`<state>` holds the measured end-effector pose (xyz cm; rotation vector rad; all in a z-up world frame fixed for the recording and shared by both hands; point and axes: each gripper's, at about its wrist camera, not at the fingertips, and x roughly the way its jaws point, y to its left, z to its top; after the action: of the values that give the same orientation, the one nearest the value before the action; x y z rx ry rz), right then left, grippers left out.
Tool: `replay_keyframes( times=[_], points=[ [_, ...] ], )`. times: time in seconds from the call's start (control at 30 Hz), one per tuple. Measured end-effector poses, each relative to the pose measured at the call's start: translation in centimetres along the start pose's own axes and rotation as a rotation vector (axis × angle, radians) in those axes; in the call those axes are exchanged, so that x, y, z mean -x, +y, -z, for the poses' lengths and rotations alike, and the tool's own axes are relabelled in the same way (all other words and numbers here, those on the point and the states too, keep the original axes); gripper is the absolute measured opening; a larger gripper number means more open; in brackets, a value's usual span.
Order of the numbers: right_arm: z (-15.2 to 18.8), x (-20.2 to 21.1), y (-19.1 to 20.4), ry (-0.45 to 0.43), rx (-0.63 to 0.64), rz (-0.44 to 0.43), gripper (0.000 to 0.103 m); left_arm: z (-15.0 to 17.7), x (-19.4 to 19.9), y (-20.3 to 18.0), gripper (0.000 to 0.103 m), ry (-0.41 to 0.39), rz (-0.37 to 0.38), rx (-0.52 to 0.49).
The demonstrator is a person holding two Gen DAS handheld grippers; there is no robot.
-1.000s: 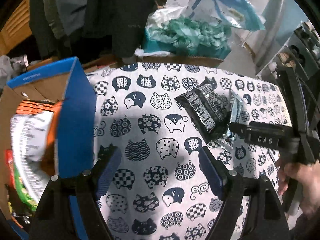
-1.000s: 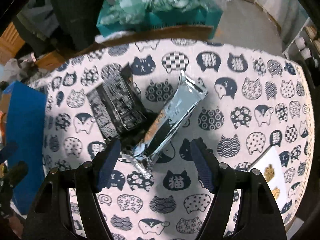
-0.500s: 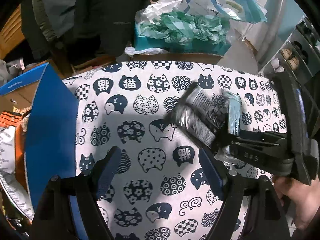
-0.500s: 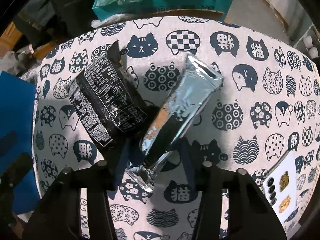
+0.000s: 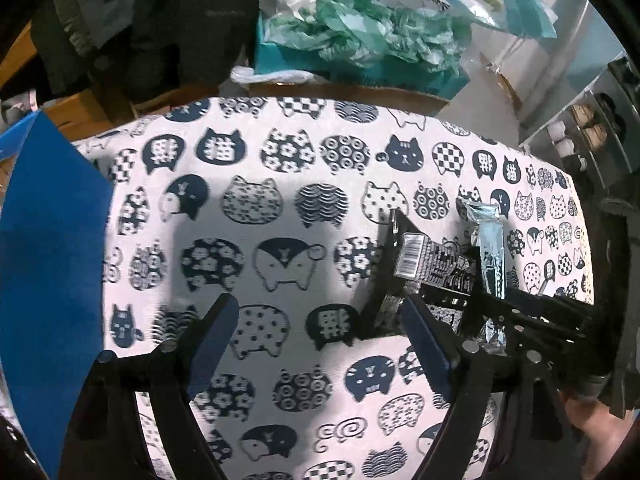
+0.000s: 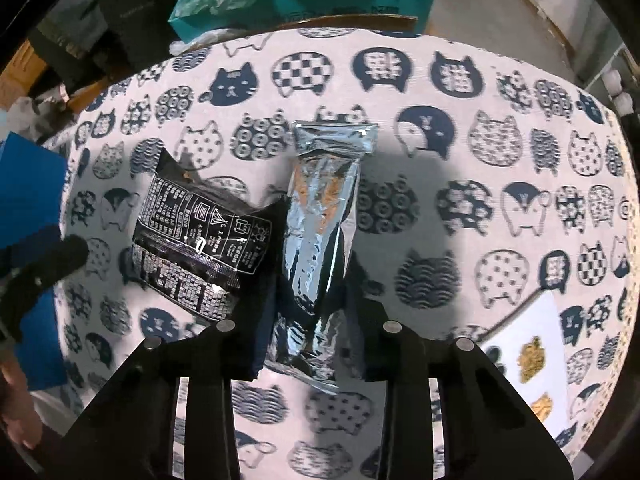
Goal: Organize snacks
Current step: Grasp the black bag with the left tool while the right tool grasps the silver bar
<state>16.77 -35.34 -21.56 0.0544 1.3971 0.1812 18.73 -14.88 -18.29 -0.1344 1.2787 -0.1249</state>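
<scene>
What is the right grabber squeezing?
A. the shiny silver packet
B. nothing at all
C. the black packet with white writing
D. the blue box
A: in the right wrist view the right gripper is shut on the silver packet, while the black packet lies loose beside it on the cat-print cloth.

Your right gripper (image 6: 308,312): pointed steeply down, jaws closed tight on the lower part of the silver foil packet (image 6: 320,232). Your right hand (image 5: 596,428): partly seen at the lower edge, behind that gripper's handle. Your left gripper (image 5: 316,340): pointed steeply down, jaws opening, nothing between the fingers (image 5: 212,340). Your left hand (image 6: 16,404): only a sliver shows at the frame's edge.
</scene>
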Motion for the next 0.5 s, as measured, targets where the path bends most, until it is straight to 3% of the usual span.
replay_keyframes(
  times=[0.13, 0.4, 0.5],
  points=[
    [0.7, 0.8, -2.7, -0.016, -0.047, -0.068, 0.033, 0.1, -0.7, -1.6, 0.085, 0.002, 0.005, -0.021],
    [1.8, 1.8, -4.9, -0.012, -0.034, -0.028, 0.034, 0.1, -1.7, -4.0, 0.085, 0.014, -0.01, -0.065],
    [2.1, 2.2, -6.2, -0.021, -0.074, -0.109, 0.034, 0.3, -2.0, -4.5, 0.085, 0.02, -0.006, -0.067]
  ],
)
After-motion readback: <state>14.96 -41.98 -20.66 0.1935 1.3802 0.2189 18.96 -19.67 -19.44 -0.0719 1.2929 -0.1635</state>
